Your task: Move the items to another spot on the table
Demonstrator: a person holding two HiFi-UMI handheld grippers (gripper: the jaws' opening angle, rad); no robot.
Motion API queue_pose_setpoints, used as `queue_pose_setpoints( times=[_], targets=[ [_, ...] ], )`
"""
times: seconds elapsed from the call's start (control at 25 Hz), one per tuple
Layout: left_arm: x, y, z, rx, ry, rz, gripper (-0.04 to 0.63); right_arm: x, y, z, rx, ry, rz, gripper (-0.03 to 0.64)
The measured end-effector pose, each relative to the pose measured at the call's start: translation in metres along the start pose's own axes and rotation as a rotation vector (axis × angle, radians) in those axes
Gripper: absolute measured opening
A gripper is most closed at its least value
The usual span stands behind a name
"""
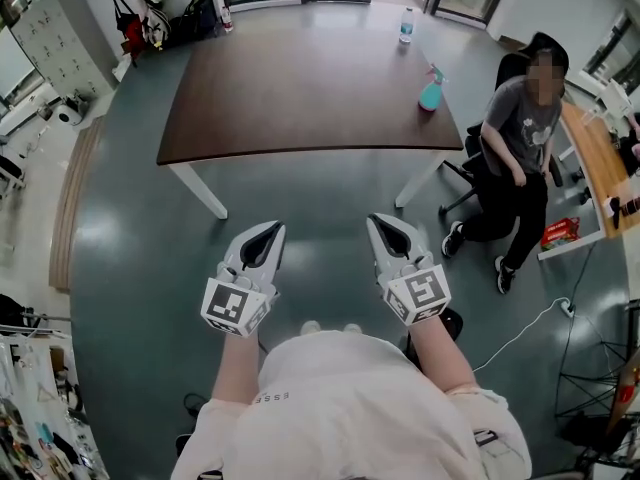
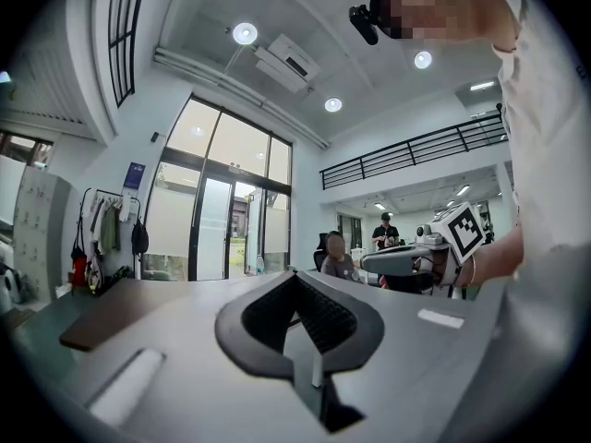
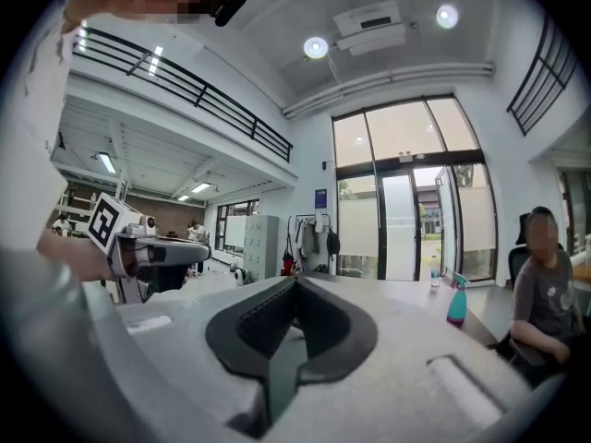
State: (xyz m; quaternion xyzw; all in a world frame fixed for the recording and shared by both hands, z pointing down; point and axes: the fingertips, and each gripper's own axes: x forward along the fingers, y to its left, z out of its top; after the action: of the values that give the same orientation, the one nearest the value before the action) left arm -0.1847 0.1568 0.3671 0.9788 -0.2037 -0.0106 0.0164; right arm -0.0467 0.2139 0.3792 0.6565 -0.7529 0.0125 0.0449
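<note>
A teal spray bottle (image 1: 430, 92) (image 3: 455, 307) stands near the right edge of the dark brown table (image 1: 300, 98). A clear water bottle (image 1: 406, 26) (image 3: 434, 271) stands at the table's far right corner. My left gripper (image 1: 272, 230) (image 2: 295, 275) and right gripper (image 1: 375, 220) (image 3: 297, 280) hang side by side over the floor, well short of the table's near edge. Both point level toward the table. Each has its jaws shut tip to tip with nothing between them.
A person (image 1: 520, 158) (image 3: 540, 312) sits on a black office chair just right of the table. A wooden desk (image 1: 592, 168) stands further right, with cables on the floor near it. Grey floor lies between me and the table.
</note>
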Motion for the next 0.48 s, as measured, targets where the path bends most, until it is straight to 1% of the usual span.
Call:
queue_pose_setpoints(
  times=[0.16, 0.32, 0.48],
  targets=[
    [-0.002, 0.023, -0.003, -0.03, 0.006, -0.017, 0.017, 0.012, 0.003, -0.011, 0.029, 0.027, -0.042, -0.012],
    [0.001, 0.037, -0.023, -0.068, 0.019, -0.057, 0.017, 0.015, 0.005, -0.023, 0.024, 0.06, -0.083, -0.011],
    [0.021, 0.038, -0.034, -0.097, 0.033, -0.081, 0.017, 0.016, -0.015, -0.039, 0.025, 0.11, -0.104, -0.011]
  ],
)
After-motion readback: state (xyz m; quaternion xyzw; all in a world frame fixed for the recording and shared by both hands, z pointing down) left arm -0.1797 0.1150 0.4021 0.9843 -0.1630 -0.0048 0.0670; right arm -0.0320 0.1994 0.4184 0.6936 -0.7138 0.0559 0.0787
